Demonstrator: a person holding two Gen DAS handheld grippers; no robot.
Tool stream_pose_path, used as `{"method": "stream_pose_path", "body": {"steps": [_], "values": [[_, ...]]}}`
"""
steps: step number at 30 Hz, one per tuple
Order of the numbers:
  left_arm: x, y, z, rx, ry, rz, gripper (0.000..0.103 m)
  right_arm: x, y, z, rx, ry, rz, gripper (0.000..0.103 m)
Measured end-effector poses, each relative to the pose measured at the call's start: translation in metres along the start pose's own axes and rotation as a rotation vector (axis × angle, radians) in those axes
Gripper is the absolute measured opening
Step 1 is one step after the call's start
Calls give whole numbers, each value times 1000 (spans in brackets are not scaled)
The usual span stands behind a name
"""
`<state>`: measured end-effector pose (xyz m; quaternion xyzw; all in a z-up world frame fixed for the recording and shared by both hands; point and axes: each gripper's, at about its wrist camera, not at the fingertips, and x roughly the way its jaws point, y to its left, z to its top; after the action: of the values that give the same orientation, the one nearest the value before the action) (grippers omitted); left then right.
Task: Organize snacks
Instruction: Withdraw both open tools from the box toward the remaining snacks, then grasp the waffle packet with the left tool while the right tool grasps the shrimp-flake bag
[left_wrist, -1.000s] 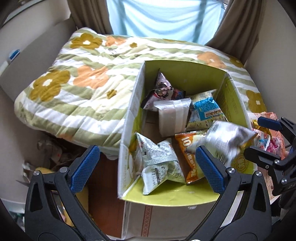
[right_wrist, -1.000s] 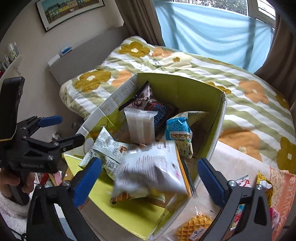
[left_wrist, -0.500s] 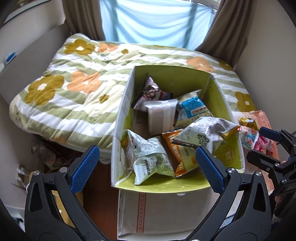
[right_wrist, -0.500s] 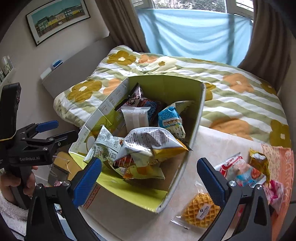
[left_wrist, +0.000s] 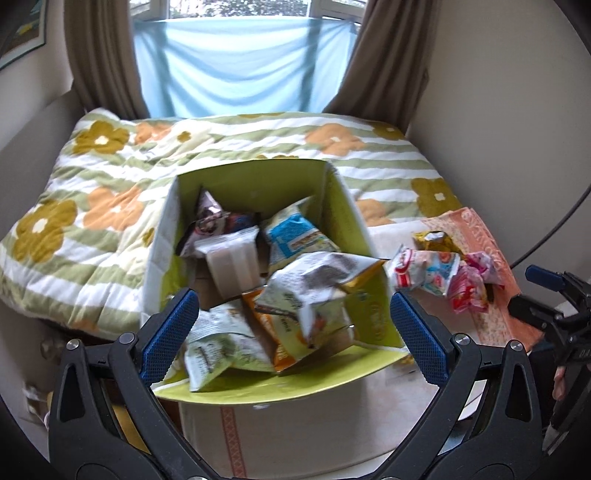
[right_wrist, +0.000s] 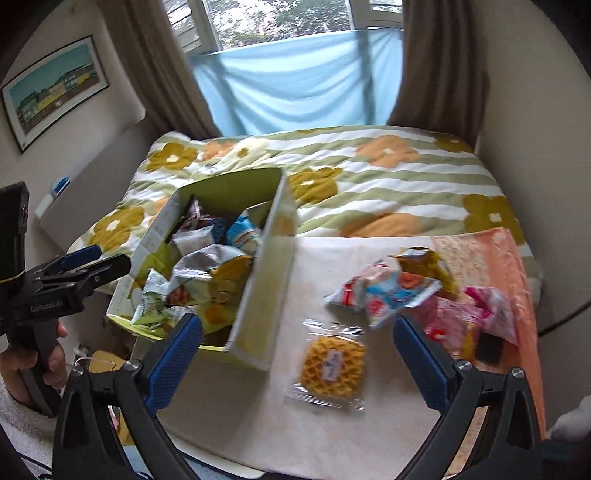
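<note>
From the left wrist view: the left claw is spread wide and has hold of nothing, its blue pads framing the near end of the green-lined box. A second ago the silver snack bag was mid-air over the right wall; now it lies settled inside, resting on the orange bag toward the right wall. The white-and-green bag sits at the near left corner, the clear white pack in the middle, the blue bag behind it, the dark bag at the far left. The view has pulled back and now takes in the window above the floral quilt. To the right, loose packets lie on the tabletop beside the box, and the right claw pokes in at the edge.

Over to the right wrist view: the right claw is also wide open and empty. It has swung away from the box, which a moment ago filled the frame between the pads; now a waffle in a clear wrapper lies on the tabletop between them. Beyond it, a red-white-and-blue packet, a yellow wrapper and pink packets are bunched together. At left a hand grips the left claw, jaws parted, beside the box.
</note>
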<state>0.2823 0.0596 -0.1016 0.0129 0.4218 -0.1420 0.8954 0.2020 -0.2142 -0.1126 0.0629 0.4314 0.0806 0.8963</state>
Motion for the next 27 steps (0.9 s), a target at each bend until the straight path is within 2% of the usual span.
{"method": "stream_pose_path", "body": {"steps": [6,10,14,20,27], "values": [[-2,-52,11,18,-19,1,103,-20,-51,7,31,-32,-28,103],[3,-97,20,16,-18,-10,103,-27,-87,15,30,-23,-27,103],[16,-149,20,44,-4,17,103,-24,-117,15,11,0,-15,103],[39,-190,-5,-11,51,72,103,-3,-151,22,-34,45,69,103],[67,-210,-52,-90,134,145,103,44,-152,42,-199,128,180,103]]}}
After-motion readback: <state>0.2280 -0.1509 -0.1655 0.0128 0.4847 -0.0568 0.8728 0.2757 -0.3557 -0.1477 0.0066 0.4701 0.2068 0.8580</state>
